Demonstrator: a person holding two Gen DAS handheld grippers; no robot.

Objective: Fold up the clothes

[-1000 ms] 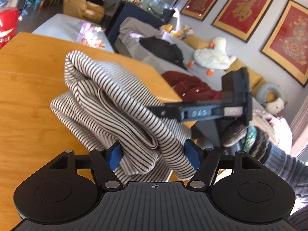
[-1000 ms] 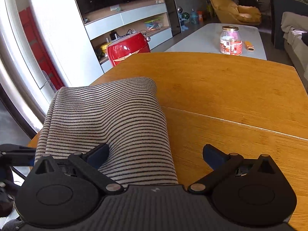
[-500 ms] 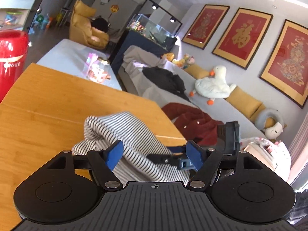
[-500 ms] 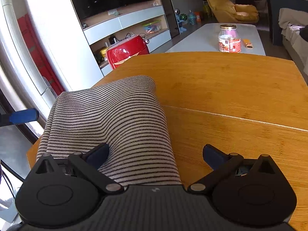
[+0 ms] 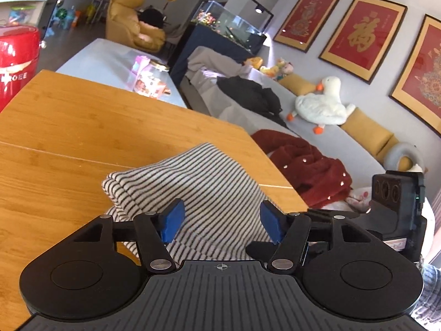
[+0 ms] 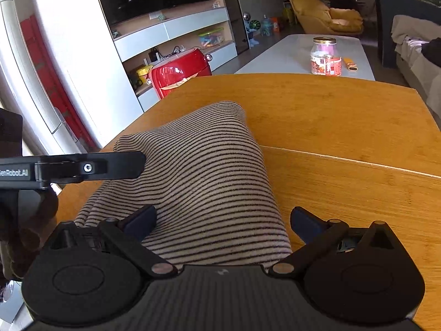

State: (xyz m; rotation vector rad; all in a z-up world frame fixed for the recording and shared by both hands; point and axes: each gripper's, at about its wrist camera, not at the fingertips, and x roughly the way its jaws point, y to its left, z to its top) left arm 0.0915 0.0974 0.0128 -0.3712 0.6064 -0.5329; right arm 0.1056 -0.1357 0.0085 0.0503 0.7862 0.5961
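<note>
The striped garment point(image 5: 193, 190) lies folded on my wooden table point(image 5: 69, 138), bunched into a thick bundle near the table's near edge. From the right wrist view it point(image 6: 204, 176) forms a rounded hump, its stripes running across, with a layered fold edge on the left side.

My left gripper point(image 5: 219, 222): jaws are closing, blue pads set apart, with the striped cloth lying between and under them; the pads do not visibly press on it. In the right wrist view one finger of this tool point(image 6: 91, 167) reaches in from the left, its tip at the left flank of the bundle; I cannot tell whether it touches.

My right gripper point(image 6: 223, 222): fingers spread wide. The left pad sits against the cloth's left side; the right pad stands clear, over bare wood just beside the bundle. No pinch.

Surroundings: a red appliance point(image 6: 179, 71) beyond the table's far left edge; a jar point(image 6: 325, 56) on a pale low table behind; a sofa with a red garment point(image 5: 306, 165) and a white plush goose point(image 5: 322, 104).
</note>
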